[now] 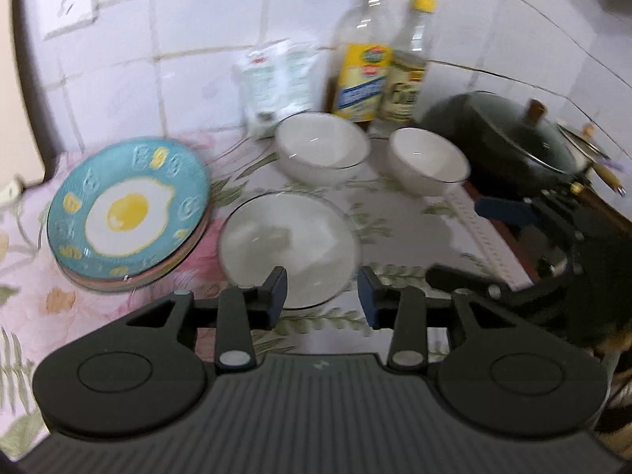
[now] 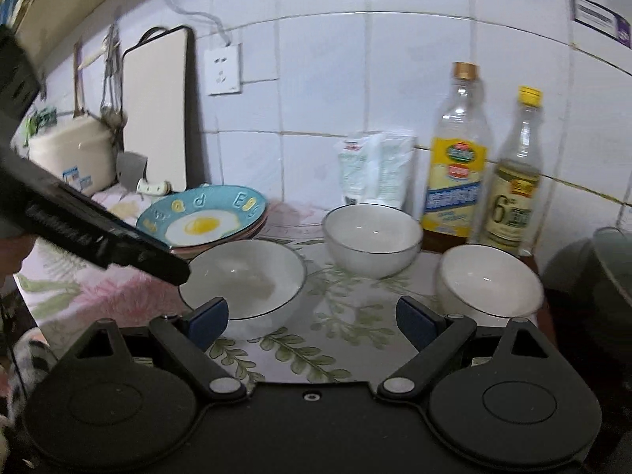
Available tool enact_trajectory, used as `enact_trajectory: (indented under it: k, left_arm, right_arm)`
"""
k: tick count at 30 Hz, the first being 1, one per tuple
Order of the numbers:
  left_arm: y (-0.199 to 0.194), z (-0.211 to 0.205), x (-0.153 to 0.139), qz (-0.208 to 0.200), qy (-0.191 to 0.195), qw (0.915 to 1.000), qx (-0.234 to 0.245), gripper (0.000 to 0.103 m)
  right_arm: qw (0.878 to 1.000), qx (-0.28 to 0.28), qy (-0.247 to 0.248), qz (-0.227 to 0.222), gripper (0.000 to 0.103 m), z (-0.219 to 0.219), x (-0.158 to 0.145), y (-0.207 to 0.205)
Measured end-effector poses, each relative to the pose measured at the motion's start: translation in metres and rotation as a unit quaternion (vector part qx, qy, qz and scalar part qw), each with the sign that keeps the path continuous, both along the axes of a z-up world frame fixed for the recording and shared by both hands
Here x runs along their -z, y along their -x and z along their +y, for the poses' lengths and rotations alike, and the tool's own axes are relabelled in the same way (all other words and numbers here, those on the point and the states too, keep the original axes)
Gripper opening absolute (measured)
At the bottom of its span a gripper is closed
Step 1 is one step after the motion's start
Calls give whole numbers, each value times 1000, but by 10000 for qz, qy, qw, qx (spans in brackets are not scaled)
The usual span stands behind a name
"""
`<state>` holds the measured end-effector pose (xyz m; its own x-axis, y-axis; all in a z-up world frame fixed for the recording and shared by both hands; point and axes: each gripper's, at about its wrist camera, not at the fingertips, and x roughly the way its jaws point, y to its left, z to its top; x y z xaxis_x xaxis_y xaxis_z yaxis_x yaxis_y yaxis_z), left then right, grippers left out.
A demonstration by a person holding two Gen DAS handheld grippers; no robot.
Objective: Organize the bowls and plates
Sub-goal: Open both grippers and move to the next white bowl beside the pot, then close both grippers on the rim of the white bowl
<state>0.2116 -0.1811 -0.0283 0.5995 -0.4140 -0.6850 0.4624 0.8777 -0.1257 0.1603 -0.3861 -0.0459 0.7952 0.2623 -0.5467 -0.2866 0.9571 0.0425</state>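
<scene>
A stack of plates topped by a blue fried-egg plate [image 1: 128, 213] [image 2: 203, 217] lies at the left on the floral cloth. Three white bowls with dark rims stand near it: a near one [image 1: 288, 247] [image 2: 245, 280], a middle one by the wall [image 1: 322, 150] [image 2: 371, 239], and a right one [image 1: 428, 160] [image 2: 489, 280]. My left gripper [image 1: 322, 294] is open and empty, just above the near bowl's front rim. My right gripper [image 2: 312, 318] is open and empty, over the cloth between the near and right bowls; it also shows in the left wrist view [image 1: 497, 205].
Two bottles [image 1: 363, 51] [image 2: 454, 154] and a white packet [image 1: 276, 79] [image 2: 375, 170] stand against the tiled wall. A dark pan with a glass lid [image 1: 505, 138] sits at the right. A cutting board [image 2: 156, 118] and rice cooker [image 2: 71, 154] stand at the left.
</scene>
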Motion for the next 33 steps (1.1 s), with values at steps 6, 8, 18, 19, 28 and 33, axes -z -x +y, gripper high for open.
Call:
enact_trajectory:
  k: [6, 8, 18, 19, 28, 33]
  left_arm:
    - [17, -39, -31, -248, -69, 9986, 461, 46]
    - [15, -52, -35, -280, 30, 9983, 501, 47]
    - [-31, -102, -15, 129, 790, 9966, -204, 47]
    - [-39, -106, -10, 186, 882, 9955, -293, 47]
    - [-81, -146, 28, 399, 1145, 9882, -940, 46]
    - [-100, -160, 49, 620, 901, 9889, -1005, 46]
  right_arm:
    - [9964, 600, -355, 472, 94, -36, -30, -7]
    - [9926, 884, -586, 591, 94, -52, -34, -15]
    - [9664, 2047, -1284, 871, 71, -112, -8, -59]
    - [9647, 2145, -1255, 876, 70, -115, -4, -63]
    - [9492, 2634, -1257, 1178, 59, -136, 34, -108]
    - [9396, 2875, -1301, 1327, 58, -145, 54, -121]
